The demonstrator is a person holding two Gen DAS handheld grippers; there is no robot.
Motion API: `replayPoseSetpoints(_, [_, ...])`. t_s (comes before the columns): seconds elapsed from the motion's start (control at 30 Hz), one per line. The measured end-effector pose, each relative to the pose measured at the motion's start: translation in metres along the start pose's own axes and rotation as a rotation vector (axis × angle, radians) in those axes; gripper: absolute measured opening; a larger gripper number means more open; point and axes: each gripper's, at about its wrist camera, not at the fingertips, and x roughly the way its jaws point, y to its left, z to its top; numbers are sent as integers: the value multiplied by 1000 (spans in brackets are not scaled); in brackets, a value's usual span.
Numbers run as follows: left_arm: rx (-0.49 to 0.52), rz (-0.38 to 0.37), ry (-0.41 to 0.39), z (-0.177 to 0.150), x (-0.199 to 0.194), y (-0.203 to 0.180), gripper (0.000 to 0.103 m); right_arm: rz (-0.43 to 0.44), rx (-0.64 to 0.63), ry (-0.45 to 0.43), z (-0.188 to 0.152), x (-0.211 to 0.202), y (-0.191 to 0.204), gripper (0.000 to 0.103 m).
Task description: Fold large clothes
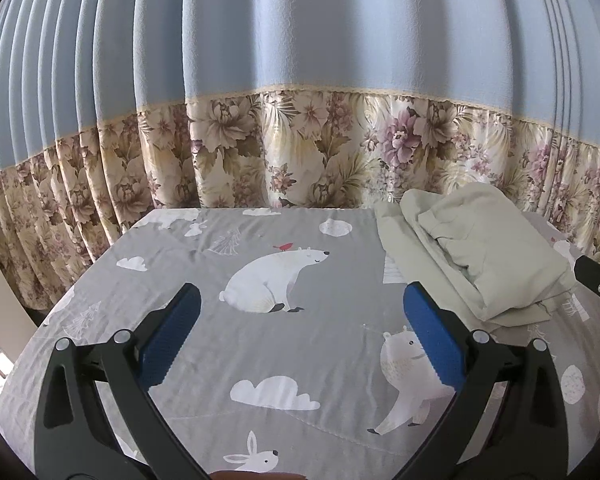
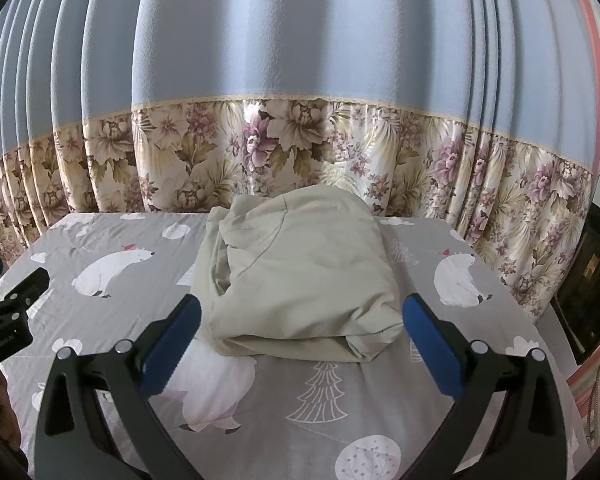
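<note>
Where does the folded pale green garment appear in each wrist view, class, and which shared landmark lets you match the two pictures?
Left wrist: the folded pale green garment lies at right, beyond the open left gripper.
Right wrist: the garment lies at centre, just ahead of the open right gripper.
Shared landmark: the polar bear with a red bird printed on the grey sheet, left of the garment.

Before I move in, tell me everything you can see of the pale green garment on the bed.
The pale green cloth garment is folded into a thick, roughly rectangular bundle, soft and matte with seams and creases showing. A loose layer sticks out along its left side. It rests flat on the grey bear-print bedsheet, its far end near the floral curtain. Neither gripper touches it: the right gripper, open, faces its near edge.
</note>
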Motion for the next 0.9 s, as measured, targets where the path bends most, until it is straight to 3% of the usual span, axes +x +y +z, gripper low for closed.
replayPoseSetpoints(0.9, [2, 3, 4, 0, -1, -3, 100, 8, -13, 4, 0, 1, 4, 101])
